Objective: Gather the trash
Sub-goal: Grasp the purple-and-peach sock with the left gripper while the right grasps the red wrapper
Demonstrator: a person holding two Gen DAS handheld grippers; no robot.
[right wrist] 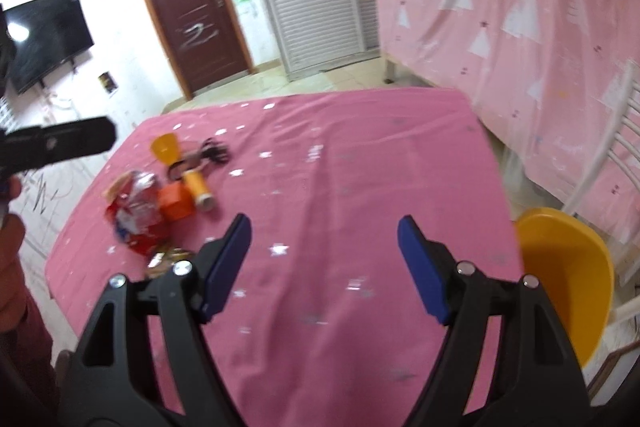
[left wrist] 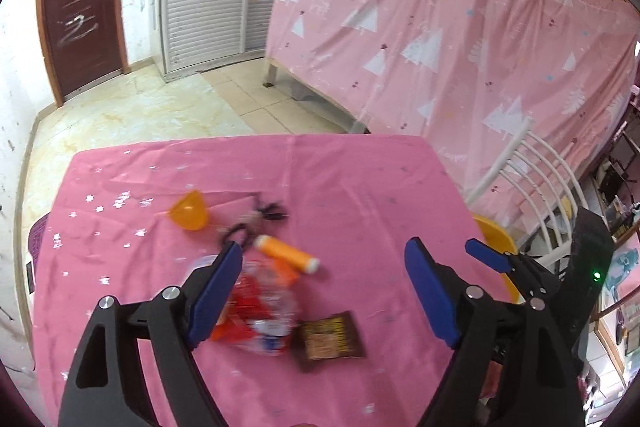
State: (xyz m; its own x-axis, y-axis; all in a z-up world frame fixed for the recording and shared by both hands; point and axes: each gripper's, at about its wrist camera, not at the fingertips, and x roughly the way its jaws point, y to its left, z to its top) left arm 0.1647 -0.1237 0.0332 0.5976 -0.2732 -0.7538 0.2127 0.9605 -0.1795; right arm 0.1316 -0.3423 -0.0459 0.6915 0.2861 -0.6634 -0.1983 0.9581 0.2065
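Trash wrappers (left wrist: pixel 260 311) lay just under the wide-open left gripper (left wrist: pixel 324 291), nearer it; the right gripper (right wrist: pixel 324 259), jaws also apart, hovered well aside.

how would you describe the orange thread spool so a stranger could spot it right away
Start at the pink tablecloth and go to the clutter near its left side. The orange thread spool lies on its side just past the crumpled red wrapper, beside a tangle of black cord. Unlike the open orange funnel nearby, it is a closed cylinder with a pale end.

Black gripper frames, blue fingers (left wrist: pixel 430 293), silver screws (right wrist: pixel 466 269) — dark red sleeve (right wrist: pixel 24 343).
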